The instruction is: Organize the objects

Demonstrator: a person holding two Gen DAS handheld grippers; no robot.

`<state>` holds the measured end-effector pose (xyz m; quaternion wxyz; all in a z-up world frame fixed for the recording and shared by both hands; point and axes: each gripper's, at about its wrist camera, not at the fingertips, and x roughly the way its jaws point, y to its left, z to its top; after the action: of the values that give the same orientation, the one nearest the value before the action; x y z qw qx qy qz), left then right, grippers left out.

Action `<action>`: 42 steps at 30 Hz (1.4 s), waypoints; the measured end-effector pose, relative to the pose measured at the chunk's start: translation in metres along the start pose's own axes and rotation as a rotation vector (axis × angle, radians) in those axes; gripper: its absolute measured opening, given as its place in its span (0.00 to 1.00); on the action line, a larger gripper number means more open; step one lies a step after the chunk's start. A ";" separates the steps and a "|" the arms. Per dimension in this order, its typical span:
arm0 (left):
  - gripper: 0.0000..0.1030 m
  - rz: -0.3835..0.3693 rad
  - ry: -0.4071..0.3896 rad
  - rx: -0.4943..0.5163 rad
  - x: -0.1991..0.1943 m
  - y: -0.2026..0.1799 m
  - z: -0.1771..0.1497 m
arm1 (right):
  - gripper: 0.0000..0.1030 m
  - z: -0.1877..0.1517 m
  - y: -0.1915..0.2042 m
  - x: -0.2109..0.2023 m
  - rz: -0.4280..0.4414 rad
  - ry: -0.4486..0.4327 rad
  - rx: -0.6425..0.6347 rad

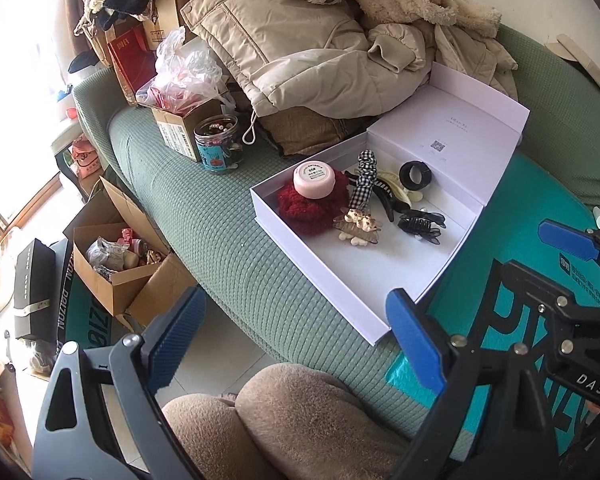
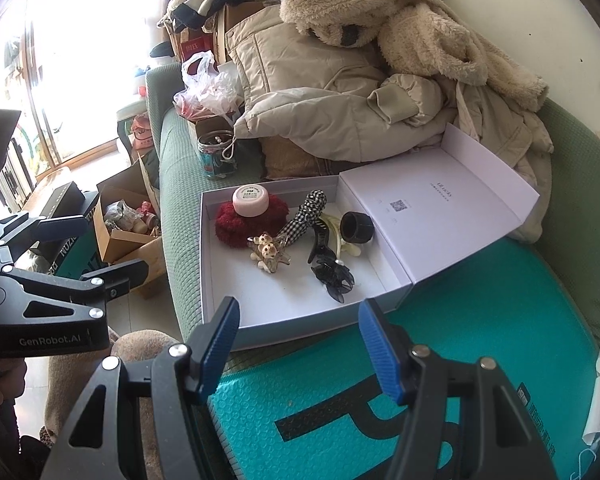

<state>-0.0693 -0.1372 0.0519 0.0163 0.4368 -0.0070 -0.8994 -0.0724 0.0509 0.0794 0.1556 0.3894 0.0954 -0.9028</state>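
- We're over a green sofa [image 1: 228, 216], and it's pretty cluttered.
- The white box [image 2: 216, 280] sits open on the seat, lid [image 2: 440, 196] flipped back toward 2 o'clock against the coat pile.
- Inside the box: a pink jar [image 2: 250, 200] on top of a red scrunchie [image 2: 236, 226] at the 10 o'clock end, a checked scrunchie [image 2: 306, 216] in the middle, a black ring [image 2: 356, 228] at 2 o'clock, a bear clip [image 2: 269, 252] and a black claw clip [image 2: 334, 274] nearer us.
- A teal mat [image 2: 480, 344] lies on the seat at 5 o'clock of the box, touching its near edge.
- A beige coat [image 1: 300, 60] and a fleece [image 2: 412, 32] are heaped behind the box at 12 o'clock.
- A small tin [image 1: 217, 144] of bits stands on the seat at 10 o'clock of the box, beside a carton with a plastic bag [image 1: 180, 76] in it.
- On the floor at 9 o'clock there's an open cardboard box [image 1: 120, 272] full of odds and ends, with bright windows beyond it.
- Our left gripper [image 1: 296, 340] is spread wide with nothing in it, hanging over the sofa's front edge.
- Our right gripper [image 2: 298, 344] is about half open, also empty, above the mat just short of the box.
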 end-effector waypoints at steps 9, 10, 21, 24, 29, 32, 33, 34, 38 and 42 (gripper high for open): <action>0.89 -0.019 0.005 -0.016 -0.006 0.005 -0.001 | 0.61 0.002 0.004 -0.002 0.007 -0.004 -0.007; 0.89 -0.014 0.004 -0.016 -0.007 0.005 -0.001 | 0.61 0.002 0.005 -0.002 0.007 -0.004 -0.008; 0.89 -0.005 0.020 -0.025 -0.004 0.007 -0.004 | 0.61 0.002 0.007 -0.002 0.008 -0.001 -0.014; 0.89 -0.005 0.018 -0.024 -0.005 0.007 -0.003 | 0.61 0.002 0.007 -0.002 0.006 0.001 -0.014; 0.89 -0.007 0.016 -0.022 -0.007 0.006 -0.004 | 0.61 0.002 0.007 -0.001 0.007 0.001 -0.014; 0.89 -0.002 0.017 -0.025 -0.009 0.006 -0.004 | 0.61 0.002 0.007 -0.001 0.005 0.000 -0.016; 0.89 -0.002 0.017 -0.026 -0.009 0.007 -0.004 | 0.61 0.002 0.007 -0.002 0.005 -0.001 -0.017; 0.89 -0.003 0.017 -0.026 -0.010 0.007 -0.004 | 0.61 0.002 0.007 -0.002 0.004 -0.002 -0.018; 0.89 -0.002 0.015 -0.027 -0.010 0.007 -0.004 | 0.61 0.002 0.008 -0.004 0.003 -0.007 -0.022; 0.89 0.003 0.010 -0.028 -0.013 0.007 -0.004 | 0.61 0.002 0.009 -0.005 0.004 -0.010 -0.024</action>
<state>-0.0577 -0.1438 0.0595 0.0237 0.4409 0.0048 -0.8972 -0.0673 0.0431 0.0835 0.1626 0.3834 0.1045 -0.9031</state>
